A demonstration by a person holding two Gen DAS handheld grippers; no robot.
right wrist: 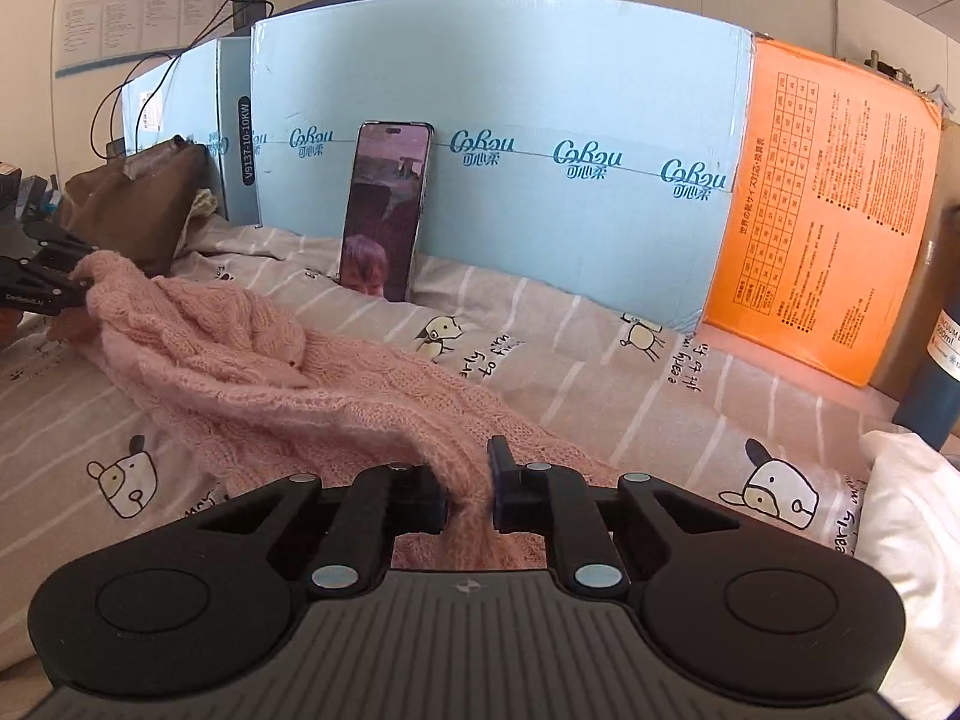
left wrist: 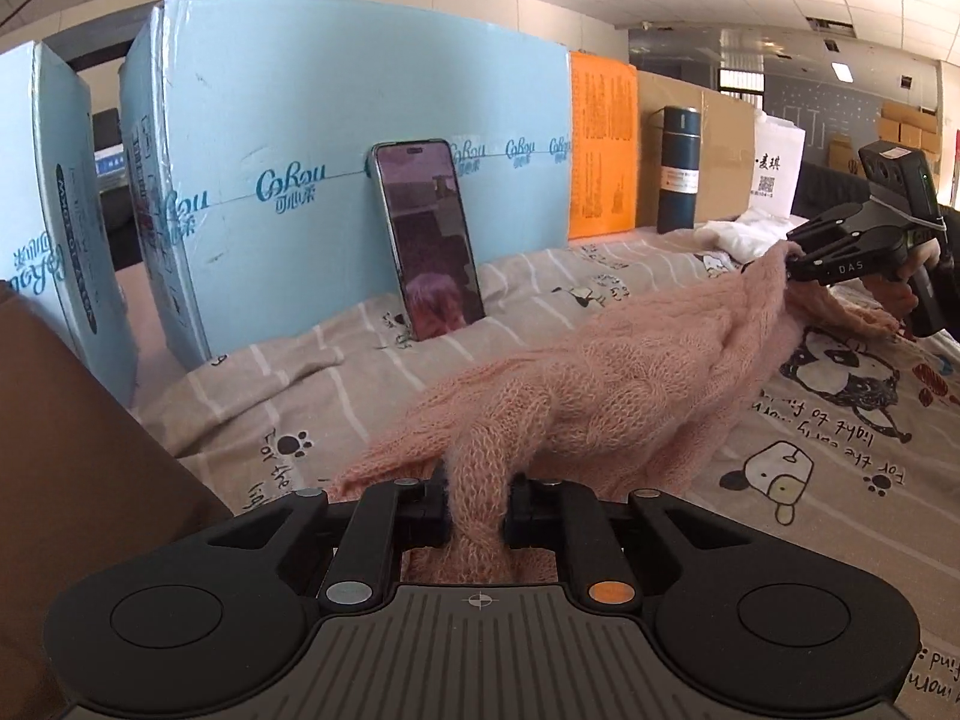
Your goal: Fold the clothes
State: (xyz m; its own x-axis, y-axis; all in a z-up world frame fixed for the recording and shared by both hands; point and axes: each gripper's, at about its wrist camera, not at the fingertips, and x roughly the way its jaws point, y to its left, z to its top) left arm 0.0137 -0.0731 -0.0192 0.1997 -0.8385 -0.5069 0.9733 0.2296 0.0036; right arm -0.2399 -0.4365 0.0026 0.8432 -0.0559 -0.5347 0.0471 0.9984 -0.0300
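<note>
Early in the fold, by the look of it. Pink knitted sweater (left wrist: 600, 384) strung across the middle of the left wrist view, lifted off the patterned bedsheet (left wrist: 828, 468) at both ends and sagging between, lower edge trailing on the cloth. Left gripper (left wrist: 477, 510) at bottom centre, jaws closed nearly together on a thick rope of bunched knit. Right gripper (left wrist: 786, 261) at the right edge of the same view, clamped on the far end of the sweater, fabric spilling from its tip.

In the right wrist view, same grip seen close: right gripper (right wrist: 468, 501) at bottom centre, narrow gap between the pads filled with pink knit; left gripper (right wrist: 75, 288) at the left edge, pinching the other end. Sweater (right wrist: 252, 360) running diagonally from left edge to bottom centre, crumpled, no crease or flat panel visible.

Judged from this: nothing folded yet; garment merely picked up and stretched. Spreading flat, turning in sleeves and doubling the body all remaining. Phone (right wrist: 384, 210) propped against the blue carton (right wrist: 540, 90) in upper centre, well behind the work. White cloth (right wrist: 912, 516) at the right edge, untouched.
</note>
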